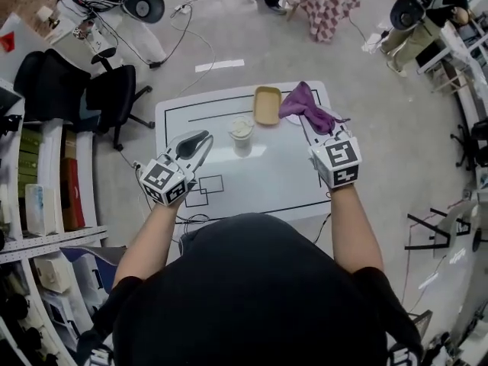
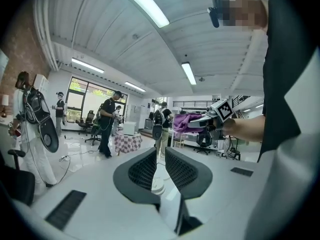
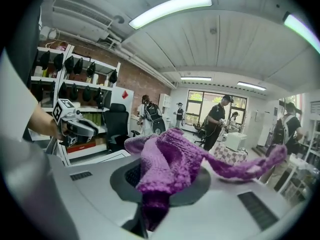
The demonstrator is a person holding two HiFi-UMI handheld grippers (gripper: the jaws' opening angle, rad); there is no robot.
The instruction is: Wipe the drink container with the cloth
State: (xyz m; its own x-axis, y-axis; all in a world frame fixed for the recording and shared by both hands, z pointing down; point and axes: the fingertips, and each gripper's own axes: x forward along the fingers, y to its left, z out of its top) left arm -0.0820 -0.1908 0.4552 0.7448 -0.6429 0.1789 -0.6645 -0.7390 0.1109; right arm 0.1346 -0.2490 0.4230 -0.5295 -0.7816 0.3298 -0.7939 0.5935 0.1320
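The drink container (image 1: 242,132), a pale lidded cup, stands upright near the middle of the white table (image 1: 259,181). My right gripper (image 1: 311,126) is shut on a purple knitted cloth (image 1: 303,105), held up over the table's far right, apart from the cup. In the right gripper view the cloth (image 3: 170,159) drapes over both jaws and hides them. My left gripper (image 1: 204,139) hovers to the left of the cup, jaws together and empty. In the left gripper view the cup's lid (image 2: 157,186) shows below the jaws of the left gripper (image 2: 159,156).
A tan tray (image 1: 267,105) lies at the table's far edge, between cup and cloth. Black office chairs (image 1: 99,90) and shelving (image 1: 46,181) stand left of the table. A checkered-covered stand (image 1: 324,2) and several people are farther off.
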